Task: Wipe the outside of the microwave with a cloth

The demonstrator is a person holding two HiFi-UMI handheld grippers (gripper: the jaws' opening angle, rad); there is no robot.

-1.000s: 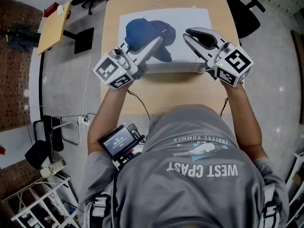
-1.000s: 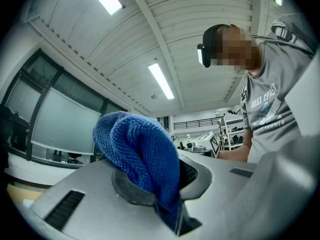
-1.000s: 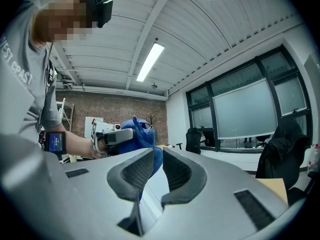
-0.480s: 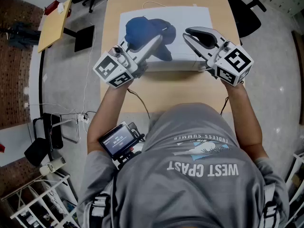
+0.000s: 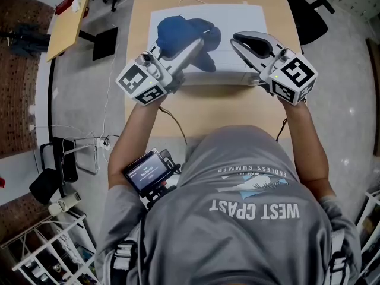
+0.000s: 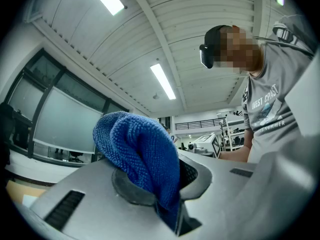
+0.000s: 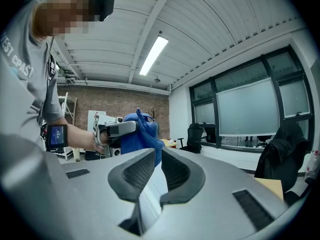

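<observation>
Head view: we see a white, boxy microwave (image 5: 243, 16) on the pale wooden counter (image 5: 214, 108). A bunched blue cloth (image 5: 178, 34) lies over its flat top at the left gripper's (image 5: 197, 45) tips, and the right gripper (image 5: 238, 40) is near it. Left gripper view: jaws pinch a fold of nubbly, looped microfibre. Right gripper view: ribbed dark pads have just been closing, and we read them as together, with nothing between.

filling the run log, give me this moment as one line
left gripper: jaws shut on blue cloth | blue cloth: over microwave top | right gripper: jaws just closed, empty
</observation>
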